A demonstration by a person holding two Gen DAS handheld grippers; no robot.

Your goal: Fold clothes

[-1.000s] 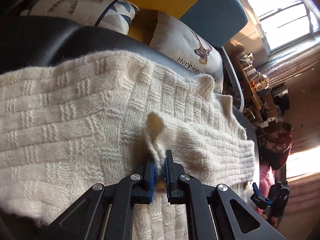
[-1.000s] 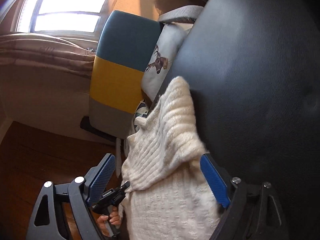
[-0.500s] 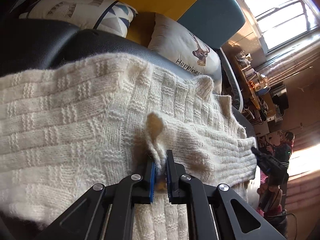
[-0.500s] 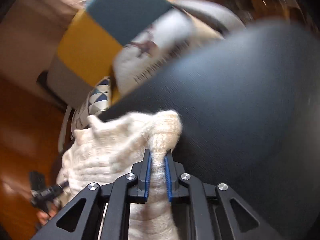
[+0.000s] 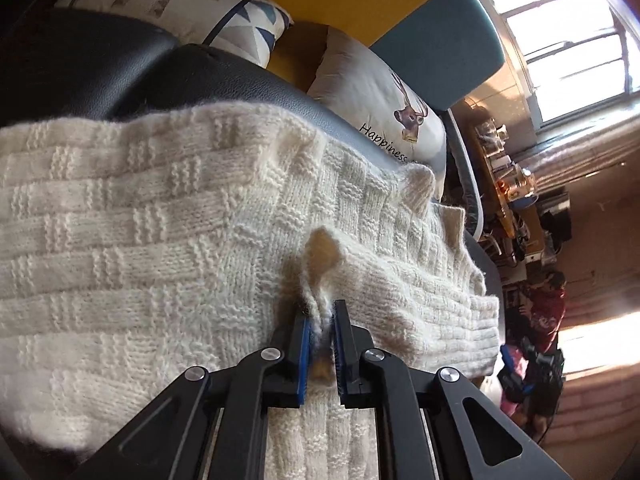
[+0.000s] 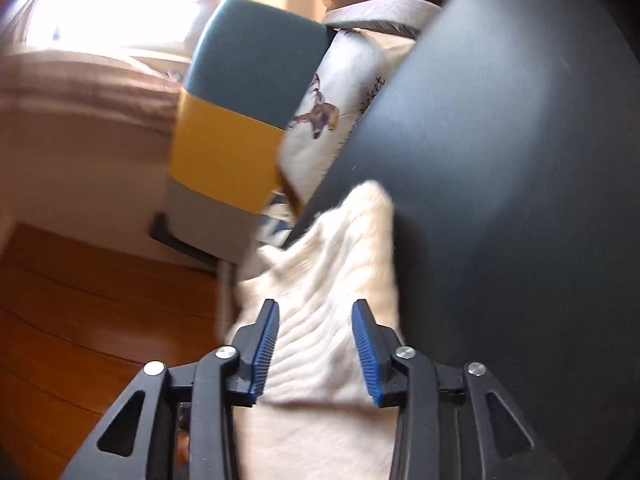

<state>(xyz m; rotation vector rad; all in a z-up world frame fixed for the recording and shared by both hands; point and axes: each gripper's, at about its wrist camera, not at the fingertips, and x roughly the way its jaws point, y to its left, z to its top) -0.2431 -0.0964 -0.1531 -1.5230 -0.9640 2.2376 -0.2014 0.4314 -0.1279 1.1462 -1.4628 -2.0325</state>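
A cream basket-knit sweater [image 5: 168, 248] lies spread over a black leather surface [image 5: 96, 68]. My left gripper [image 5: 322, 312] is shut on a pinched-up fold of the sweater near its middle, and the knit bulges up between the blue pads [image 5: 303, 344]. In the right wrist view the sweater [image 6: 340, 280] lies folded along the edge of the black surface [image 6: 500, 160]. My right gripper [image 6: 315, 312] stands open over it, with its blue pads [image 6: 362, 336] apart on either side of the knit. This view is blurred by motion.
Two printed pillows [image 5: 372, 96] lean against a yellow and teal cushion [image 5: 424, 12] behind the sweater. A person in red [image 5: 544, 316] sits at the far right by a cluttered shelf [image 5: 508, 184]. Wooden floor [image 6: 72, 312] lies left of the black surface.
My right gripper was shut on the sweater's edge half a second ago and has now opened and let it go. My left gripper keeps its hold, hardly moved.
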